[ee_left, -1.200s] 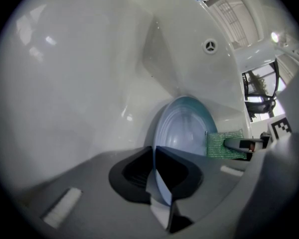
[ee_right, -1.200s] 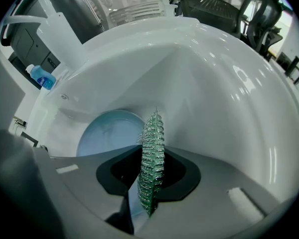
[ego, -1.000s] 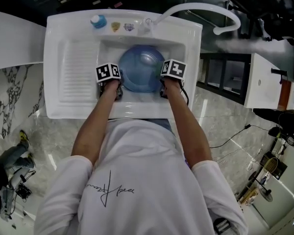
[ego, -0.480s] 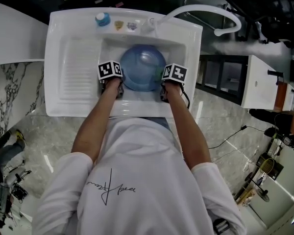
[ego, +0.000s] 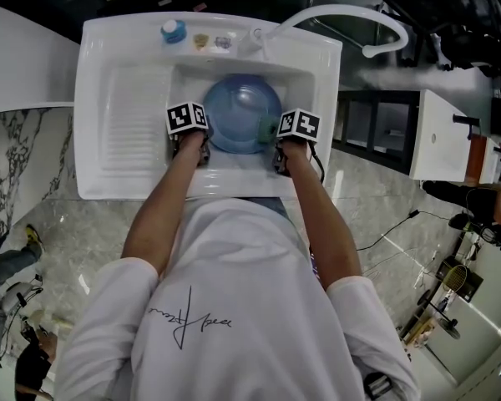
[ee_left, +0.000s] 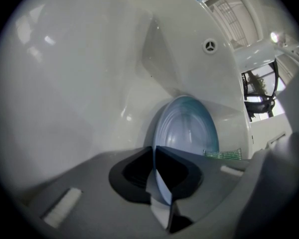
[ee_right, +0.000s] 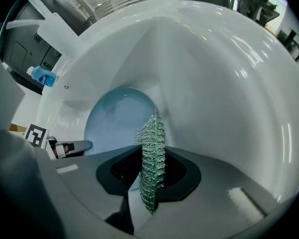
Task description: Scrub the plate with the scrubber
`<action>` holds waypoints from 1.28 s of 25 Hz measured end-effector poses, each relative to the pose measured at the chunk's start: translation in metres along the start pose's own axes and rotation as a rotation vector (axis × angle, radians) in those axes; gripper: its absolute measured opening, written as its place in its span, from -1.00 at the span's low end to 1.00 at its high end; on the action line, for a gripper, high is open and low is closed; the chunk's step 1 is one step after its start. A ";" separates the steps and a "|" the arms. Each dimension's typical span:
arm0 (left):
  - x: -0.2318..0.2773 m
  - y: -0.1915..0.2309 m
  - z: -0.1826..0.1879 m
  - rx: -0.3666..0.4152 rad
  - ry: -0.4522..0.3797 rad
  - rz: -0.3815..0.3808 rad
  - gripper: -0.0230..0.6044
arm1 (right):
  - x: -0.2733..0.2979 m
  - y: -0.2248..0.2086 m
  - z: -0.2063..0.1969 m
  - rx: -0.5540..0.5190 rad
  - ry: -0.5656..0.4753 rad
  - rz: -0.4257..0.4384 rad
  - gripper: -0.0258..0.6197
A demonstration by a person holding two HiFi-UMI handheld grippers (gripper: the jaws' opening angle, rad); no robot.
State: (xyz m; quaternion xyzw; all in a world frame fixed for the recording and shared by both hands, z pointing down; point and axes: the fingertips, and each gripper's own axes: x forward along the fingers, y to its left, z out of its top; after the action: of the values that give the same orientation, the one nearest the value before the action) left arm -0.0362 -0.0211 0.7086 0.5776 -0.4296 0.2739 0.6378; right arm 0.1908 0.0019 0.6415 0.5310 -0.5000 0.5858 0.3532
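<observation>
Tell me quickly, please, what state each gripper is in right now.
Left gripper: shut on the rim of the blue plate.
Right gripper: shut on the green scrubber.

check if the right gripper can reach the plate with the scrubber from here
Probably yes. The right gripper is shut on the scrubber, and the plate sits just ahead in the sink with nothing between them; the left gripper clamps the plate's far rim.

Glossy grey marble-patterned floor point(ego: 92, 224) reflects light; a white box-shaped cabinet point(ego: 441, 140) stands at right, thin black cables point(ego: 388, 235) trailing across the floor nearby.
</observation>
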 end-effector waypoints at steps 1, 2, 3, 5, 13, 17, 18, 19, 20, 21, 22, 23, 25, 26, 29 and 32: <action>0.000 0.000 0.000 0.000 0.000 0.000 -0.69 | 0.001 0.001 -0.001 0.000 0.005 0.009 -0.74; 0.000 0.000 0.000 -0.001 0.000 -0.001 -0.69 | 0.001 0.002 -0.003 -0.003 0.013 0.020 -0.74; 0.000 0.000 0.000 0.000 0.000 -0.001 -0.69 | 0.002 0.004 -0.006 -0.010 0.022 0.034 -0.74; 0.000 -0.001 -0.001 0.001 0.000 0.000 -0.69 | 0.004 0.010 -0.011 -0.028 0.043 0.064 -0.74; -0.001 -0.001 0.001 0.003 0.000 -0.003 -0.69 | 0.012 0.031 -0.025 -0.061 0.096 0.129 -0.73; -0.001 -0.001 0.000 0.001 0.001 -0.003 -0.69 | 0.015 0.040 -0.029 -0.069 0.114 0.148 -0.73; -0.001 -0.001 0.000 0.001 0.001 -0.003 -0.69 | 0.015 0.042 -0.030 -0.070 0.117 0.153 -0.73; -0.001 -0.001 0.000 0.002 0.000 -0.003 -0.69 | 0.016 0.044 -0.030 -0.069 0.120 0.158 -0.73; -0.001 -0.001 0.000 0.002 0.000 -0.003 -0.69 | 0.018 0.046 -0.032 -0.067 0.122 0.164 -0.73; -0.001 -0.001 0.000 0.002 0.000 -0.004 -0.69 | 0.019 0.048 -0.033 -0.063 0.124 0.170 -0.73; -0.001 -0.001 0.000 0.002 0.001 -0.004 -0.69 | 0.020 0.050 -0.034 -0.058 0.125 0.175 -0.73; -0.001 -0.001 0.000 0.002 0.002 -0.004 -0.69 | 0.021 0.051 -0.034 -0.054 0.126 0.181 -0.73; -0.001 -0.001 0.000 0.002 0.003 -0.004 -0.69 | 0.023 0.055 -0.036 -0.050 0.127 0.189 -0.73; -0.001 -0.001 0.000 0.003 0.004 -0.005 -0.69 | 0.023 0.057 -0.036 -0.051 0.127 0.192 -0.73; -0.001 -0.002 0.000 0.005 0.006 -0.007 -0.69 | 0.025 0.062 -0.037 -0.054 0.129 0.200 -0.73; -0.001 -0.002 0.000 0.006 0.007 -0.008 -0.69 | 0.027 0.067 -0.038 -0.056 0.129 0.206 -0.73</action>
State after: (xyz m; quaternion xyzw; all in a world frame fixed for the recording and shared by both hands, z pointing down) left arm -0.0351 -0.0212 0.7070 0.5804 -0.4242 0.2745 0.6386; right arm 0.1127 0.0182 0.6566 0.4278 -0.5446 0.6377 0.3373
